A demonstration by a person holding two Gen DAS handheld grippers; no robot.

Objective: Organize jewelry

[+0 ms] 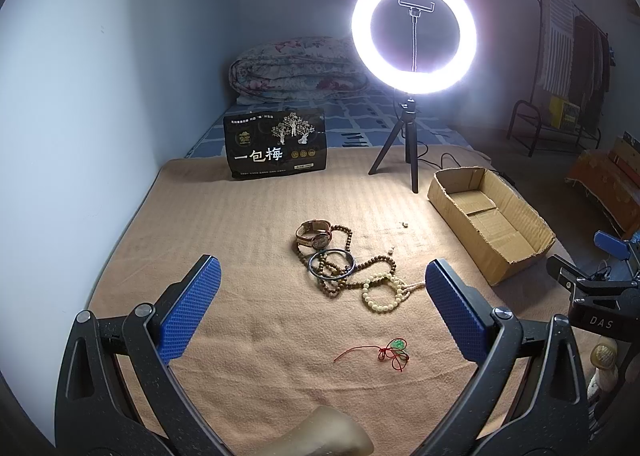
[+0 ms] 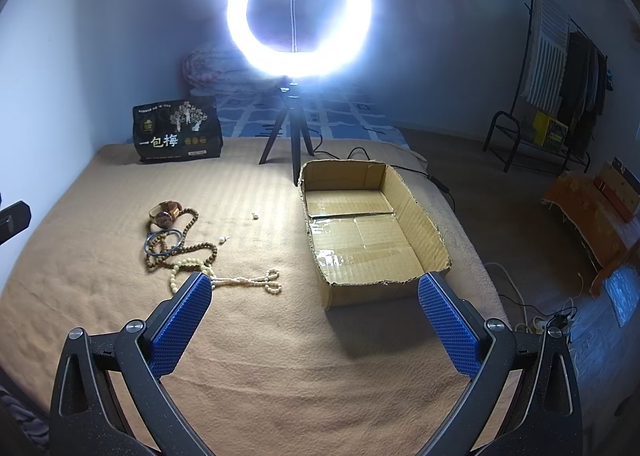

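A pile of jewelry lies on the tan blanket: a brown-strap watch (image 1: 314, 237), a dark bangle (image 1: 332, 263), a brown bead strand (image 1: 344, 252) and a cream bead bracelet (image 1: 380, 294). A red cord with a green pendant (image 1: 394, 350) lies nearer. My left gripper (image 1: 322, 280) is open and empty, held above the blanket just short of the pile. An open cardboard box (image 2: 416, 224) sits to the right, with nothing in it. My right gripper (image 2: 314, 296) is open and empty in front of the box's near wall. The pile (image 2: 176, 236) shows left of it.
A lit ring light on a tripod (image 1: 412, 152) stands behind the jewelry, its cable trailing right. A black snack bag (image 1: 276, 144) stands at the back left. A folded quilt (image 1: 296, 68) lies beyond. Two small white bits (image 1: 404, 225) lie near the pile. The blanket edge drops off right of the box.
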